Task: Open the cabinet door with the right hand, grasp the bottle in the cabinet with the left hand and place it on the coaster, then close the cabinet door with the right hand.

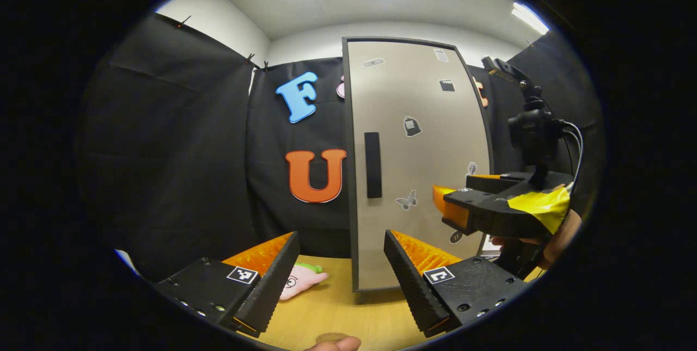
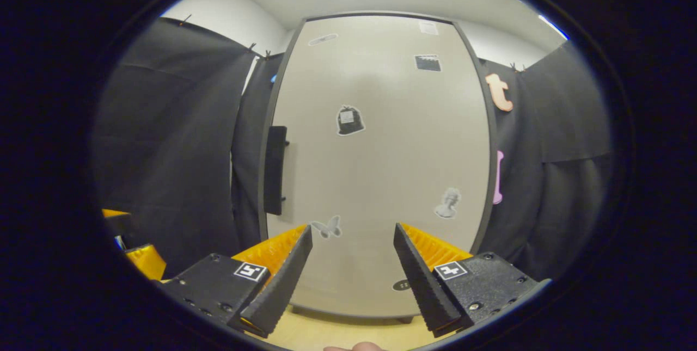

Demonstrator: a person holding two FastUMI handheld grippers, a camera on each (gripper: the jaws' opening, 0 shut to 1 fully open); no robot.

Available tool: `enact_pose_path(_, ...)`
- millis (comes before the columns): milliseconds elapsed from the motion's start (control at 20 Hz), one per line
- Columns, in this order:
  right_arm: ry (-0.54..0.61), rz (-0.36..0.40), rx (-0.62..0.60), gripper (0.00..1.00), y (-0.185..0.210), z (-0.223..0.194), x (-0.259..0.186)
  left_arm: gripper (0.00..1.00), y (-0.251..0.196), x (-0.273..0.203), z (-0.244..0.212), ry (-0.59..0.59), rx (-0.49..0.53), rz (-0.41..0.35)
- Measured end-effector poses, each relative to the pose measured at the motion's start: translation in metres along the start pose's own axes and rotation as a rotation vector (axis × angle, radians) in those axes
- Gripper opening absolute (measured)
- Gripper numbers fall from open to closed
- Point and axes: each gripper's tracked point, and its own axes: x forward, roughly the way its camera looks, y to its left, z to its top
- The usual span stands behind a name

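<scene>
Right gripper (image 2: pixel 353 272): mine, jaws apart, empty, raised before the cabinet door (image 2: pixel 381 166), close to its lower face but not touching. Left gripper (image 1: pixel 342 280): mine, jaws apart, empty, low over the worktop (image 1: pixel 348 313), farther back from the cabinet. Door: shut; vertical handle (image 2: pixel 275 170) along its left edge, left of my right gripper. Bottle: presumably behind the door, unseen. Coaster: I cannot place it. Pink plush toy (image 1: pixel 302 280): on the worktop, just beside my left gripper's left finger. Progress, as judged: nothing done; opening, grasping, placing and closing all remain. Room: open space left of the handle edge; the toy lies near the door's likely swing.
</scene>
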Motion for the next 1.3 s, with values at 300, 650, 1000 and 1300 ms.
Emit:
enact_pose_path(300, -0.038, 0.074, -0.022, 0.97, 0.058, 0.021, 0.060, 0.95, 0.079, -0.023, -0.012, 0.042, -0.024, 0.182)
enact_pose_path(650, 0.047, 0.166, -0.061, 0.91, 0.099, 0.006, 0.089, 0.95, 0.114, -0.042, -0.015, 0.063, -0.030, 0.281)
enact_pose_path(1000, 0.184, 0.195, 0.011, 0.34, 0.094, -0.011, 0.093, 0.95, 0.121, -0.046, -0.021, 0.048, -0.078, 0.241)
enact_pose_path(1300, 0.208, 0.220, 0.002, 0.21, 0.096, -0.012, 0.084, 0.95, 0.106, -0.046, -0.033, 0.074, -0.111, 0.191)
